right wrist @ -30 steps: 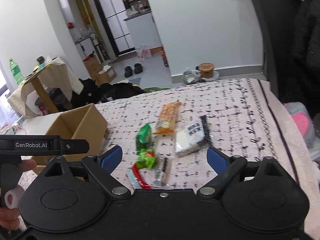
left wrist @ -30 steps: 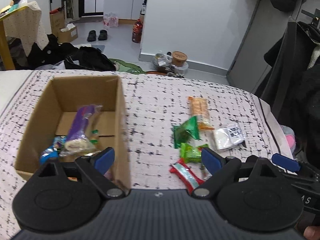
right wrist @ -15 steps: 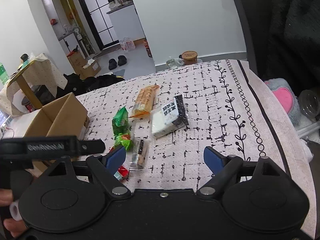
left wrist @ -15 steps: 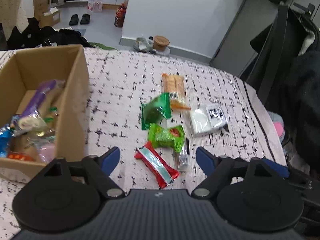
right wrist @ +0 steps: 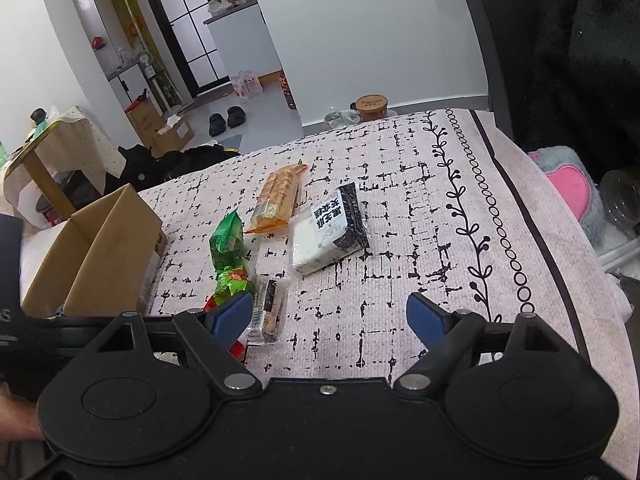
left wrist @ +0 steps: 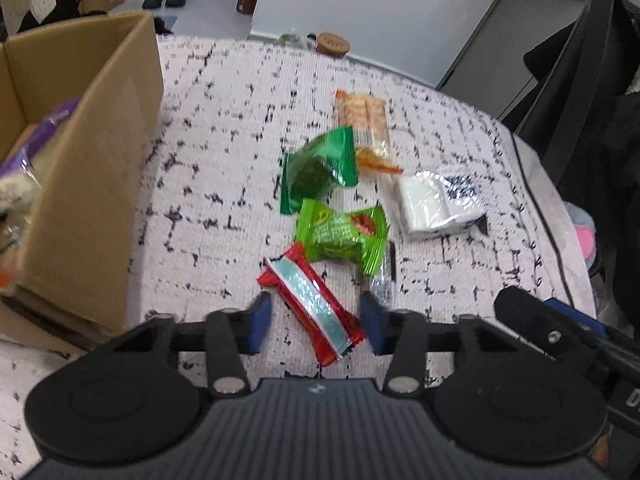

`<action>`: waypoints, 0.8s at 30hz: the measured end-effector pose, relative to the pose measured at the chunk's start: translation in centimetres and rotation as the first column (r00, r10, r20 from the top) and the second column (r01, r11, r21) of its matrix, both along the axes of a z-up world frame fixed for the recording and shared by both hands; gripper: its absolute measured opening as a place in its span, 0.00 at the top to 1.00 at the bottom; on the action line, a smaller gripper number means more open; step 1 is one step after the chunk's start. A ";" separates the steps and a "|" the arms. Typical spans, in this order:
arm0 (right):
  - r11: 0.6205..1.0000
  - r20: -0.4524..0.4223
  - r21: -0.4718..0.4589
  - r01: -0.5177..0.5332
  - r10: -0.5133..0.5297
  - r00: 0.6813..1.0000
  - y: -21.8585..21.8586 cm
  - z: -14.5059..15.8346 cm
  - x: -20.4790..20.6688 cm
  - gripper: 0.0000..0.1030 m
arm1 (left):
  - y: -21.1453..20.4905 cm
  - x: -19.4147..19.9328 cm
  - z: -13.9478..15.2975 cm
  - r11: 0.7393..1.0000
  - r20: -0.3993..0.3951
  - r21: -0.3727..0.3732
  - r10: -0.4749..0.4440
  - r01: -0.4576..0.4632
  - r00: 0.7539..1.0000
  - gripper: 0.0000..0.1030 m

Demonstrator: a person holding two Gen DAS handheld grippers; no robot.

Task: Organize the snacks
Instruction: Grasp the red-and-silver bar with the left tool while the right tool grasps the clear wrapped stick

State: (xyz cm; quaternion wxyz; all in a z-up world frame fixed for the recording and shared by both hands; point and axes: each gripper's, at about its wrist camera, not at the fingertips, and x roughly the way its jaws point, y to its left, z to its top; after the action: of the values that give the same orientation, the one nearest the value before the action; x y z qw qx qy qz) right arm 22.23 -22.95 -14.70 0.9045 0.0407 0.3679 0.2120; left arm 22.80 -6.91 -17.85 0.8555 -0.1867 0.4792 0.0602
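Jaws: left gripper [left wrist: 316, 326] closing around red snack bar [left wrist: 311, 302] on worktop; right gripper [right wrist: 329, 316] wide apart, empty. Cardboard box [left wrist: 86, 184] partly filled; five packets left loose nearby

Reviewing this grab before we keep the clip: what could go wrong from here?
1. The left claw is closing around the red snack bar, which lies slanted between the pads; it may twist or slip out.
2. The light green packet overlaps the bar's far end and could get dragged along.
3. The cardboard box sits close by; a hasty swing might clip its wall.
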 end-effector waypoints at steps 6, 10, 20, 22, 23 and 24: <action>1.000 -0.001 0.008 -0.008 0.008 1.000 0.5 -0.1 0.2 0.18 | 0.0 -0.3 0.3 1.000 0.024 0.010 0.004 -0.004 1.000 0.82; 1.000 -0.002 0.013 -0.021 0.021 1.000 1.4 -0.4 0.4 0.19 | 0.3 -0.8 1.3 1.000 0.057 0.019 0.006 -0.007 0.998 0.82; 0.998 -0.039 0.032 -0.061 0.062 0.997 3.5 -2.0 1.2 0.29 | 1.5 -1.7 3.6 0.999 0.111 0.050 0.011 -0.017 0.994 0.82; 0.997 -0.046 0.021 -0.080 0.081 0.996 4.1 -2.4 1.1 0.35 | 1.8 -1.9 3.9 0.998 0.122 0.053 0.015 -0.021 0.992 0.82; 0.996 -0.047 0.015 -0.087 0.088 0.995 4.4 -2.6 1.1 0.36 | 1.9 -1.9 4.0 0.998 0.126 0.055 0.018 -0.025 0.992 0.82; 0.996 -0.046 0.011 -0.090 0.090 0.995 4.7 -2.7 1.1 0.38 | 2.1 -2.0 4.1 0.998 0.128 0.055 0.021 -0.028 0.991 0.82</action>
State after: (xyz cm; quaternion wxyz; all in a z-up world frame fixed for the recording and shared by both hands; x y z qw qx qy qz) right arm 23.30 -18.26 -17.44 0.8849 0.0331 0.3895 0.2533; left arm 20.82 -4.84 -13.71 0.8886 -0.1717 0.4191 0.0723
